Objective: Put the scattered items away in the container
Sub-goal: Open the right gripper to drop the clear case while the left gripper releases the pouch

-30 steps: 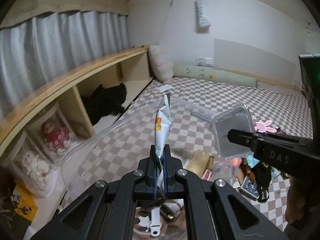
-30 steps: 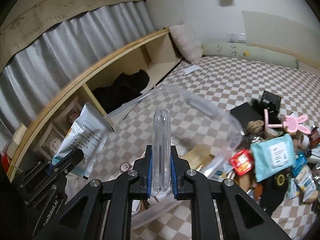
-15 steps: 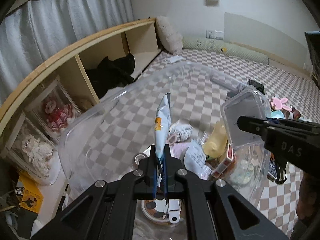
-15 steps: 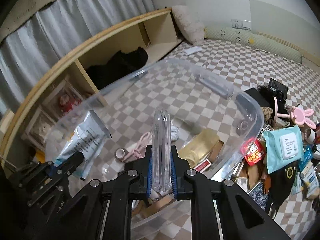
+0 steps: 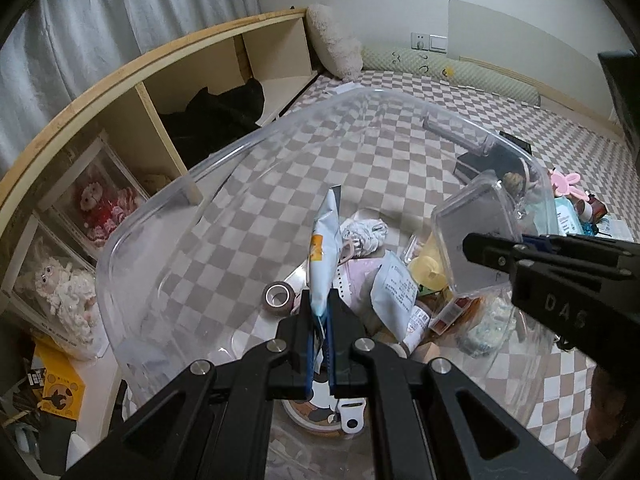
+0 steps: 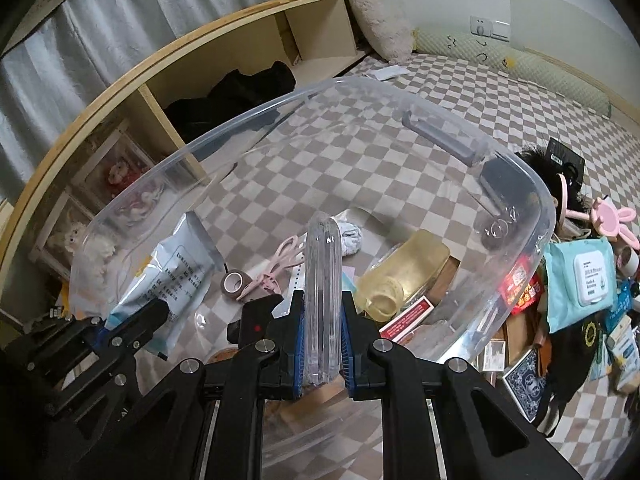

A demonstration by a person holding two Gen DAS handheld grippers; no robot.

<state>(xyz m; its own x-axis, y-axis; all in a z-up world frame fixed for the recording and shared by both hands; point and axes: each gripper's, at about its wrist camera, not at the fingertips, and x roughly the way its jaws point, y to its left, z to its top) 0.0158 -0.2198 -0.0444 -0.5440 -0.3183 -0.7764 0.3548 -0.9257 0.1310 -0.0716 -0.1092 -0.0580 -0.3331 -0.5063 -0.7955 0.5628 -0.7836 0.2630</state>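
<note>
A clear plastic tub sits on the checkered mat and holds several items: a tape roll, a yellow bottle, pink scissors. My left gripper is shut on a white and blue sachet, held upright over the tub; it also shows in the right wrist view. My right gripper is shut on a clear flat plastic case, also over the tub; the case shows in the left wrist view.
Scattered items lie on the mat right of the tub: a teal wipes pack, a pink bunny mirror, a card deck, a black pouch. A wooden shelf unit with dolls stands at the left.
Both grippers have moved down and forward over the tub, so I see its inside more from above. Each still holds its item.
</note>
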